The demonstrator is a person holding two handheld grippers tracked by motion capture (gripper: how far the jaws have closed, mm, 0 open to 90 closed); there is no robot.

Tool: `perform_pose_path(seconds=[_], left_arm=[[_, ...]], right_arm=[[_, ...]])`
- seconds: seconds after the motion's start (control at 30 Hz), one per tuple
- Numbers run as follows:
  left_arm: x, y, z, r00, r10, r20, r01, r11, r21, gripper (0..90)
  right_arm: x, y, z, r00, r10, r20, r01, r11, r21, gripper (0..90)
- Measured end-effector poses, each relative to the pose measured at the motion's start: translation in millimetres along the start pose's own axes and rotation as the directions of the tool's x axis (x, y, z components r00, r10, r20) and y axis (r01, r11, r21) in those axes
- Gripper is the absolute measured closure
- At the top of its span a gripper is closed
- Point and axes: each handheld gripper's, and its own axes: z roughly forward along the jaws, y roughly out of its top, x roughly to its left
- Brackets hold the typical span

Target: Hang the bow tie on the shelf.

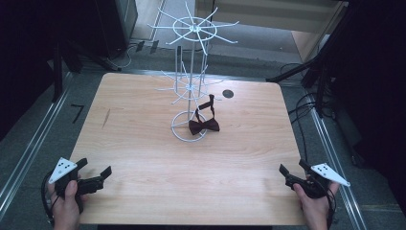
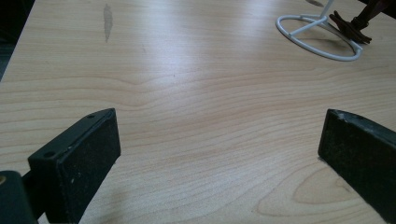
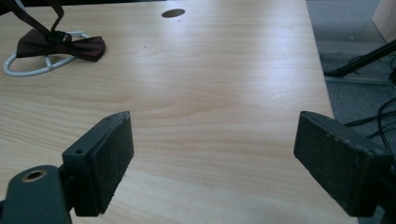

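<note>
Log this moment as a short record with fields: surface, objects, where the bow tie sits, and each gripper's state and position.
surface: wooden table, with a dark round hole near the far edge
stand: white wire rack, upright, on a ring base, spokes at two levels
bow tie: dark red bow tie lying across the right side of the ring base, its strap looping upward
left gripper: left gripper open, holding nothing, at the near left corner
right gripper: right gripper open, holding nothing, at the near right corner
</note>
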Motion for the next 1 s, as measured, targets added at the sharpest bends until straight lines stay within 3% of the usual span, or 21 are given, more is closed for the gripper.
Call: perform_pose_path(seconds=[0.37,0.73,1.0], left_arm=[[0.1,-0.1,-0.4,1.0,-0.003,-0.002,0.003,1.0,-0.005,0.0],[0.3,-0.3,-0.8,1.0,-0.006,-0.001,0.006,1.0,-0.007,0.0],[-0.2,-0.5,-0.6,1.0,-0.005,-0.007,0.005,0.9999,-0.011,0.0]], right_arm=[[-17.2,-18.4,-30.1,0.9965,0.082,0.02,-0.081,0.997,-0.011,12.4],[-19.8,-31.9,-37.4,0.9946,0.096,0.041,-0.096,0.995,0.014,12.9],[-19.2,-33.9,-39.1,0.9953,0.076,0.061,-0.077,0.997,0.015,13.2]])
